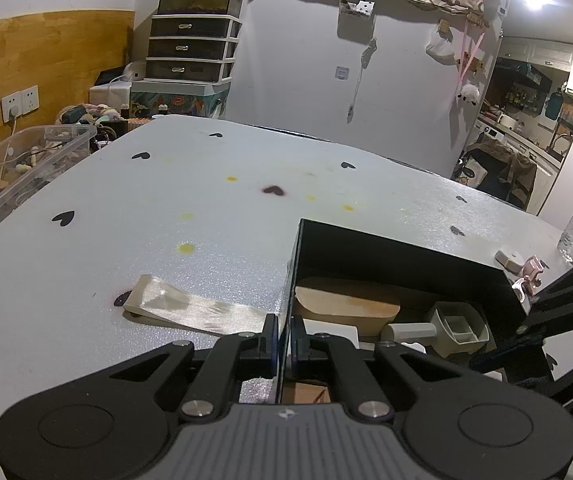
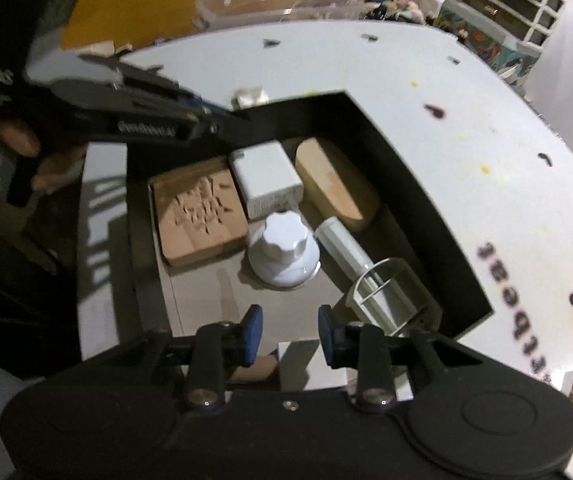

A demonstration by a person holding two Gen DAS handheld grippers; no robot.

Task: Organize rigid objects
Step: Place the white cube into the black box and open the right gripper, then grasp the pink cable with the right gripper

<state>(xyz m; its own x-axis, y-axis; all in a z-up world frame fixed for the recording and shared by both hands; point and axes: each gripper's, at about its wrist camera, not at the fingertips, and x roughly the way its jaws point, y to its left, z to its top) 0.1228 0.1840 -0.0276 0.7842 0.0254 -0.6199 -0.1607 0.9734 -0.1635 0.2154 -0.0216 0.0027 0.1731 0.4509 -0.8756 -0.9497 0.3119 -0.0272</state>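
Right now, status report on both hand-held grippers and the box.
Left hand-held gripper shut on black box wall. Right hand-held gripper open, empty, above box. White knob below it.

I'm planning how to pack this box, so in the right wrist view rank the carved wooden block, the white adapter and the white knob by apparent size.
1. carved wooden block
2. white adapter and white knob: look alike in size; the knob sits nearer the camera, so unranked.
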